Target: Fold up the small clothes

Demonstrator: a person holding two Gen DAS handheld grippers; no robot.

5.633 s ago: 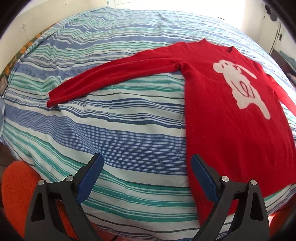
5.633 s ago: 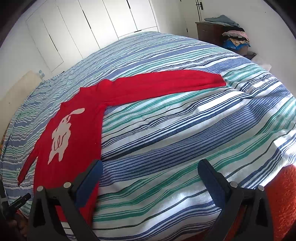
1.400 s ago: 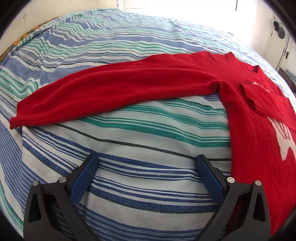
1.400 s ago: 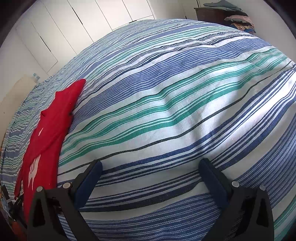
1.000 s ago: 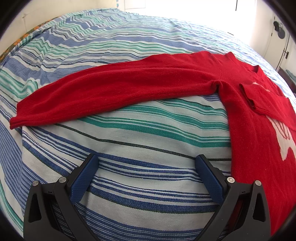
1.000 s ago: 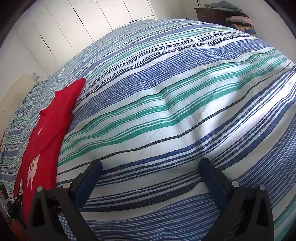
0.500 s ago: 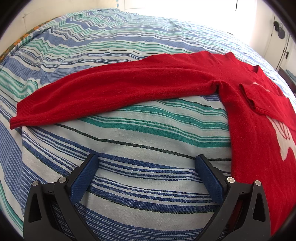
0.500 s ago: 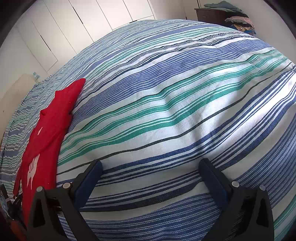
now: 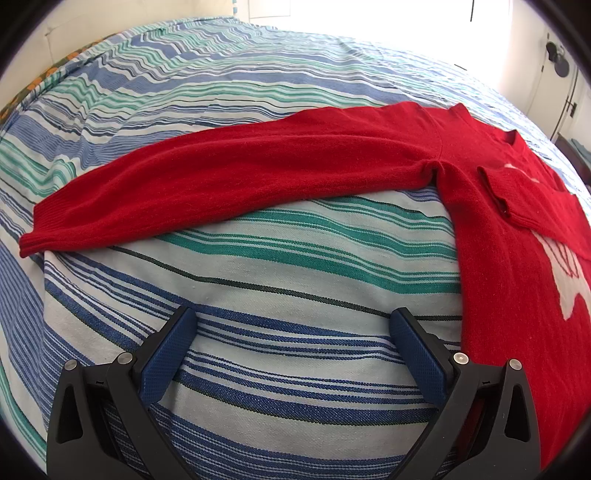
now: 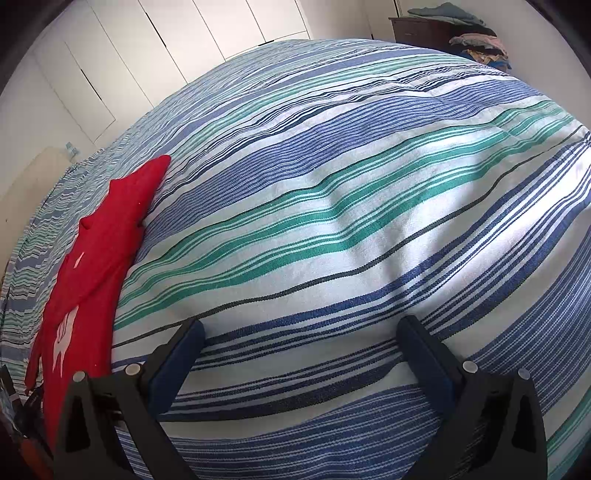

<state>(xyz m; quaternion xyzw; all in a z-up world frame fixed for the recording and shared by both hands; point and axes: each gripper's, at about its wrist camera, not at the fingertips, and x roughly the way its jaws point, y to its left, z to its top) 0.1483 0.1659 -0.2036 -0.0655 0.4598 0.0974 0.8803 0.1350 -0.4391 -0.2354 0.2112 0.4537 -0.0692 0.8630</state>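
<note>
A red sweater with a white animal print lies flat on the striped bedspread. Its one sleeve stretches out to the left, cuff at the far left. The other sleeve's cuff lies folded across the chest. My left gripper is open, low over the bedspread, just in front of the stretched sleeve and left of the sweater's body. In the right wrist view the sweater lies at the far left. My right gripper is open over bare bedspread, holding nothing.
White wardrobe doors stand behind the bed. A dark dresser with a pile of clothes is at the back right. A bright window glare fills the top of the left wrist view.
Since 5.6 s ago the right sleeve has been folded over the sweater's chest and both grippers have moved closer to the bed. Over the last second nothing has visibly moved.
</note>
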